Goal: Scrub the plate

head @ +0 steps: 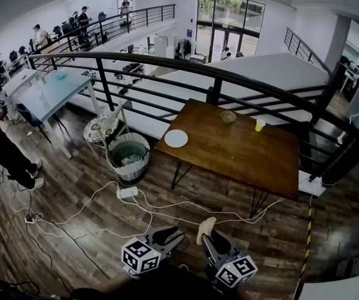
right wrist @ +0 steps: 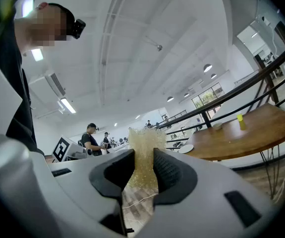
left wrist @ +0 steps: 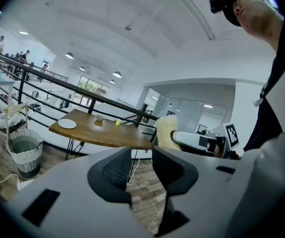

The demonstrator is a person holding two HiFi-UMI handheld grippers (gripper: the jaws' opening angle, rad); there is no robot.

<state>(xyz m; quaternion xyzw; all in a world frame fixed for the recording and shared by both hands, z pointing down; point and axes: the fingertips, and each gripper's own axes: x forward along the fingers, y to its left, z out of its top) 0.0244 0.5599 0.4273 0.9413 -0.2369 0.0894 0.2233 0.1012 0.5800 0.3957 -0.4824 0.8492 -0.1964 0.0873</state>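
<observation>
Across the middle of the head view, the white plate (head: 176, 138) is lying at the near left corner of the wooden counter (head: 241, 155), well apart from a bowl (head: 228, 116) and a yellow cup (head: 260, 125) by the far edge. At the bottom, the left claw (head: 168, 234) and right claw (head: 207, 235) are hovering over the floor, well short of the counter, the right one carrying a pale sponge (head: 205, 224).

From the left gripper view, the left claw's jaws are standing apart, with only floorboards showing between them.

From the right gripper view, the right claw's jaws are clamping the yellowish sponge, the plate sitting far off on the counter.
</observation>
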